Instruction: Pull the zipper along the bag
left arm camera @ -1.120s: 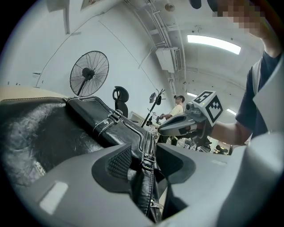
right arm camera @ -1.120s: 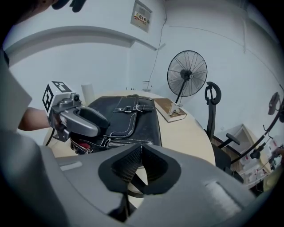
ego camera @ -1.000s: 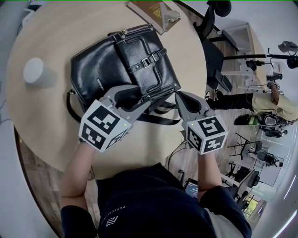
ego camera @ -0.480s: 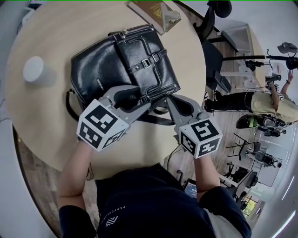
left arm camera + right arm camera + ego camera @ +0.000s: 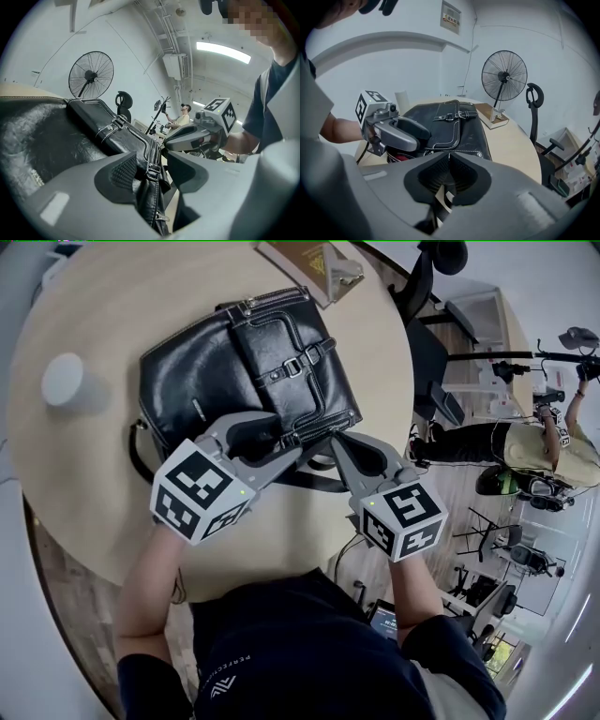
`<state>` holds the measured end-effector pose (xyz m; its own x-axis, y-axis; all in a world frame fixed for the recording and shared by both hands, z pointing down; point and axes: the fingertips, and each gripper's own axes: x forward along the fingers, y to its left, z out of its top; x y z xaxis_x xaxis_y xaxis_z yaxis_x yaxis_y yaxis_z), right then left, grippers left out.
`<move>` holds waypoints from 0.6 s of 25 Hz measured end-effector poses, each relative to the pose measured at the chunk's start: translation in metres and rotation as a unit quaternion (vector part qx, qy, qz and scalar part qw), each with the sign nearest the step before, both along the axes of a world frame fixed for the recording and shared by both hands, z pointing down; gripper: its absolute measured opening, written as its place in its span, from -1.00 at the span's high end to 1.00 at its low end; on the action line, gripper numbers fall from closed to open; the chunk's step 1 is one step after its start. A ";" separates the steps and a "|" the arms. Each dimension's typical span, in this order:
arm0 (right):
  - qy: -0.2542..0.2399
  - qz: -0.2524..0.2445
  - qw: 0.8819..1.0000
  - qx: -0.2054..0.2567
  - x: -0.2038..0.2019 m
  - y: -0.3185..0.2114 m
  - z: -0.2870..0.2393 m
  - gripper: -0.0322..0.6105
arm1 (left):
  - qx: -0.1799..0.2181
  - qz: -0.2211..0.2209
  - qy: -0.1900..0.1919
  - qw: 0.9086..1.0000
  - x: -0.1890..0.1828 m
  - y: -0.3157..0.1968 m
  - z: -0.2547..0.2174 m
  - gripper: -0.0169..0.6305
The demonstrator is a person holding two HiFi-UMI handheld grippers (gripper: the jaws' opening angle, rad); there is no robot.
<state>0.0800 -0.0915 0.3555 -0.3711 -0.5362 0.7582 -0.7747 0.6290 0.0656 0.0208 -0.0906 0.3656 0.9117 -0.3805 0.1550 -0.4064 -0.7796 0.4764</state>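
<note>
Two grippers work the bag [image 5: 206,362]: right gripper [image 5: 449,176] pinches what looks like the zipper pull [image 5: 448,196], left gripper [image 5: 150,173] spread round the seam [image 5: 152,159]. Unbraced, the bag could slide.

A round, pale-wood worktop [image 5: 84,474] fills the head view from 9 to 12 o'clock. Wood-plank floor [image 5: 66,577] shows past its rim at 8 o'clock. A black office chair [image 5: 431,282] stands at 1 o'clock, just beside the rim. At 3 o'clock a person [image 5: 553,446] in a light top is among black tripods and stands.

In the right gripper view a black pedestal fan [image 5: 504,75] stands at 1 o'clock before the white wall [image 5: 393,61], and a small framed notice [image 5: 451,18] hangs at 12 o'clock. In the left gripper view a long ceiling light [image 5: 223,52] glows at 1 o'clock.
</note>
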 end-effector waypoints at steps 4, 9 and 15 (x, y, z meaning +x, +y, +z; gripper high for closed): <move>-0.009 0.022 1.000 0.008 0.007 -0.005 -0.007 0.86 | -0.003 0.003 0.007 1.000 -0.001 0.000 -0.003 0.26; -0.025 0.040 0.999 0.003 0.012 -0.007 -0.010 0.86 | -0.003 0.007 0.009 1.000 -0.001 0.001 -0.003 0.26; -0.036 0.038 0.999 -0.009 0.007 -0.006 -0.008 0.86 | -0.001 0.013 0.011 1.000 0.000 0.002 -0.002 0.26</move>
